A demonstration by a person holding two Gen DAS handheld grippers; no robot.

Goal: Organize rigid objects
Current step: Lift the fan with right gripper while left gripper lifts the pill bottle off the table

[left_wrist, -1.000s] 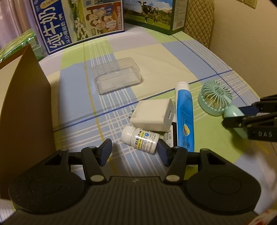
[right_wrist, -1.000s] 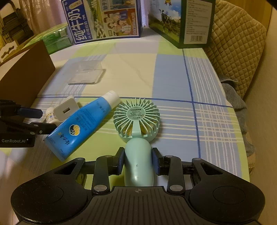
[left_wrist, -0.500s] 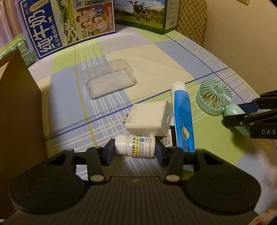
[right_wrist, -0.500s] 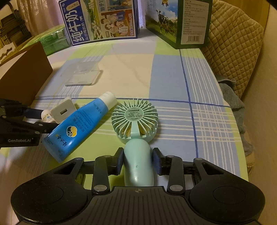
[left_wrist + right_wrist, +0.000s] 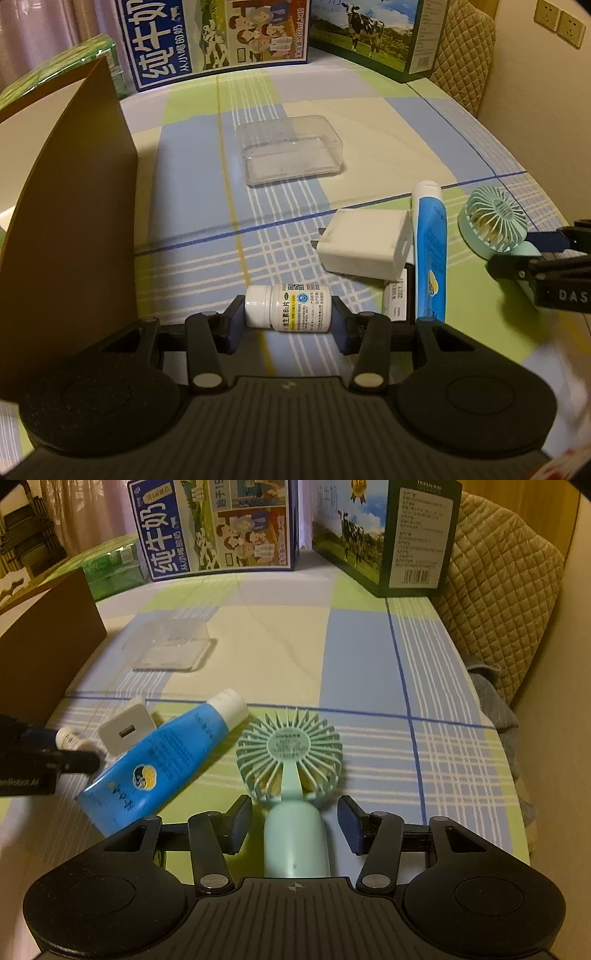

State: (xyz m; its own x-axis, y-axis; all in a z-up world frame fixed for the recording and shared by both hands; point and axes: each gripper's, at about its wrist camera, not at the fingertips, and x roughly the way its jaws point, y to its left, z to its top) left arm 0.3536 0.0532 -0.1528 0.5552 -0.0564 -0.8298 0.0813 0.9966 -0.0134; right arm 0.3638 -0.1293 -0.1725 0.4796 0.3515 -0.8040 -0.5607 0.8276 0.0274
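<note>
The left gripper [image 5: 287,322] has the small white pill bottle [image 5: 288,307] pinched end to end, cap against one finger and base against the other, low in the centre of the left wrist view and just off the checked cloth on the counter [image 5: 369,122]. It looks a light, hard plastic thing, smooth and round, so I'd judge it could roll or pop out if the squeeze slackens. Over in the right wrist view, the right gripper [image 5: 294,825] is opening: its fingers stand clear on both sides of the mint handheld fan [image 5: 293,775], whose handle lies between them at lower centre, untouched. That handle is the stiff, sensible place to grab; the thin grille looks easy to crack. The blue tube [image 5: 166,760], lower left, is likely soft. The white charger [image 5: 365,245] sits right of centre, blocky and easy to take by its flat sides.
</note>
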